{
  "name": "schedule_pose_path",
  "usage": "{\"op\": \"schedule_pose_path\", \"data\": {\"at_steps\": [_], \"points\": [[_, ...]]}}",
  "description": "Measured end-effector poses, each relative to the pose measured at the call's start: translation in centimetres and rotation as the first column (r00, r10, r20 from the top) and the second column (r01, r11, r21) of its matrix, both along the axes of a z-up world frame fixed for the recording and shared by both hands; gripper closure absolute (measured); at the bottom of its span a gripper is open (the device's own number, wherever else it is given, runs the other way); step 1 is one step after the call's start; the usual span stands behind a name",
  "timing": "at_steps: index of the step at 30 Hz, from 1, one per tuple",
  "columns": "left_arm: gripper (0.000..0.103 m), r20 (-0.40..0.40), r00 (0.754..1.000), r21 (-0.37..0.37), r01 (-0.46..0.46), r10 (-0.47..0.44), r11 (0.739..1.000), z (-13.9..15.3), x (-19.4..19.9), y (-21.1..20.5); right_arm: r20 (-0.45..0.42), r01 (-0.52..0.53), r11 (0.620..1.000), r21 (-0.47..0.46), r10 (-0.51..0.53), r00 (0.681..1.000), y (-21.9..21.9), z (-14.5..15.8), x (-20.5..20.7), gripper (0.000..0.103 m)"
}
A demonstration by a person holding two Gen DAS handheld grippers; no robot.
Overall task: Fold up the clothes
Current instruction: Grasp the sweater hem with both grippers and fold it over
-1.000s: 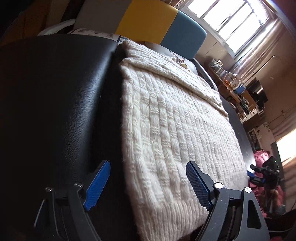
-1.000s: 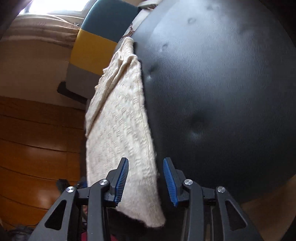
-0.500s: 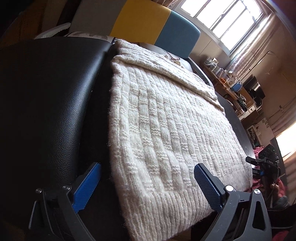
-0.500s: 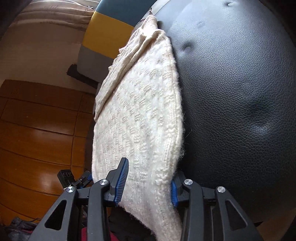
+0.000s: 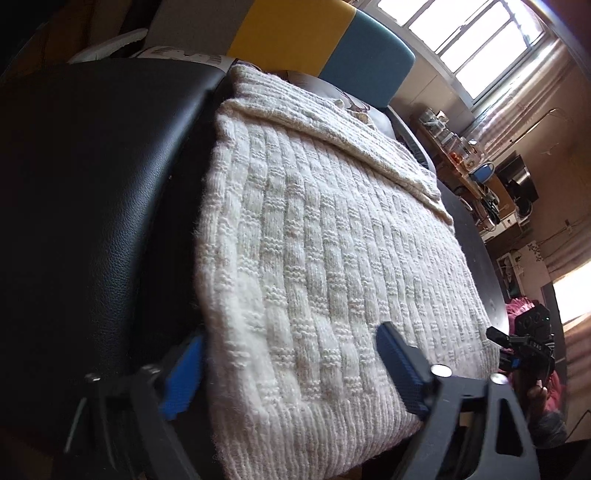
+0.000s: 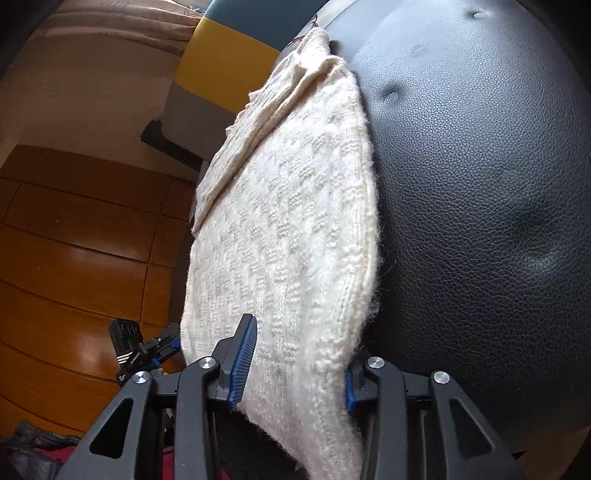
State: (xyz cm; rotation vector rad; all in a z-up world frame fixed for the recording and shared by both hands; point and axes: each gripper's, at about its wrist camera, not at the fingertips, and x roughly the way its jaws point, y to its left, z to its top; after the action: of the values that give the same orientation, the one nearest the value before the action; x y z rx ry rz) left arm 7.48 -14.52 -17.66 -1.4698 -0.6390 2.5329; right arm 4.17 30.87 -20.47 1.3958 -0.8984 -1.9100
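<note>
A cream knitted sweater [image 5: 332, 240] lies flat on a black leather surface [image 5: 92, 184], with a sleeve folded across its far end [image 5: 332, 129]. My left gripper [image 5: 290, 373] straddles the near left corner of the hem. Its jaws are closing, with the knit bulging between the blue pads; the left pad [image 5: 181, 376] sits at the sweater's side edge. In the right wrist view the sweater [image 6: 288, 221] runs up the left of the leather [image 6: 480, 184]. My right gripper [image 6: 295, 369] has the other hem corner between its jaws, the gap as wide as before. The fabric covers most of its right pad.
A yellow and blue cushioned back [image 5: 295, 33] stands beyond the sweater's far end. Wooden floor [image 6: 74, 240] lies off the sweater's side. A cluttered shelf [image 5: 461, 155] and a bright window [image 5: 472, 37] are at the right, with pink cloth [image 5: 517, 310] near the right gripper's body [image 5: 528, 343].
The left jaws spread wide, then narrowed around the hem corner. The right gripper slid onto the sweater's other corner, so fabric now fills its gap, which was empty before.
</note>
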Motion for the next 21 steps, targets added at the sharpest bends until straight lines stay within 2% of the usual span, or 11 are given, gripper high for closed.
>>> {"op": "schedule_pose_path", "data": {"at_steps": [1, 2, 3, 6, 9, 11, 12, 13, 16, 19, 21], "points": [[0.061, 0.011, 1.000, -0.026, -0.017, 0.017, 1.000, -0.1, -0.3, 0.0, -0.023, -0.009, 1.000, 0.021, 0.009, 1.000, -0.2, 0.2, 0.2, 0.064], [0.082, 0.023, 0.999, -0.051, -0.039, 0.040, 0.998, -0.2, -0.5, -0.2, -0.046, -0.017, 0.999, 0.042, 0.019, 0.999, -0.4, 0.5, 0.4, 0.064], [0.088, 0.024, 0.998, -0.028, -0.049, 0.050, 0.998, -0.4, -0.6, -0.4, -0.069, -0.026, 0.998, 0.060, 0.030, 0.997, -0.5, 0.7, 0.7, 0.063], [0.088, 0.029, 0.997, 0.034, -0.078, 0.077, 0.996, -0.9, -0.8, -1.2, -0.066, -0.002, 0.999, 0.044, 0.005, 0.998, -0.3, 0.6, 1.2, 0.063], [0.088, 0.021, 0.998, -0.021, -0.064, 0.064, 0.998, -0.6, -0.7, -0.5, -0.029, 0.014, 1.000, 0.022, -0.013, 0.999, -0.2, 0.4, 2.0, 0.063], [0.089, 0.015, 0.998, -0.057, -0.054, 0.055, 0.997, -0.5, -0.6, 0.0, -0.013, 0.003, 1.000, 0.024, -0.003, 1.000, -0.1, 0.3, 2.4, 0.068], [0.090, 0.013, 0.999, -0.074, -0.050, 0.051, 0.996, -0.4, -0.6, 0.2, -0.015, 0.000, 0.999, 0.052, 0.001, 1.000, -0.2, 0.4, 2.6, 0.075], [0.091, 0.008, 0.999, -0.079, -0.047, 0.047, 0.996, -0.4, -0.6, 0.3, -0.019, -0.002, 0.997, 0.074, 0.003, 1.000, -0.3, 0.6, 2.9, 0.077], [0.091, -0.001, 0.999, -0.077, -0.035, 0.035, 0.996, -0.5, -0.5, 0.2, -0.066, 0.004, 0.995, 0.099, 0.002, 0.998, -0.8, 0.8, 3.6, 0.077], [0.088, -0.004, 0.999, -0.036, -0.047, 0.047, 0.998, -0.7, -0.6, -0.3, -0.097, 0.045, 0.997, 0.055, -0.039, 0.994, 0.0, 0.4, 4.0, 0.076], [0.085, -0.004, 0.999, -0.046, -0.046, 0.046, 0.998, -0.6, -0.6, 0.0, -0.092, 0.060, 0.997, 0.042, -0.056, 0.994, -0.5, 0.2, 3.8, 0.076]]}}
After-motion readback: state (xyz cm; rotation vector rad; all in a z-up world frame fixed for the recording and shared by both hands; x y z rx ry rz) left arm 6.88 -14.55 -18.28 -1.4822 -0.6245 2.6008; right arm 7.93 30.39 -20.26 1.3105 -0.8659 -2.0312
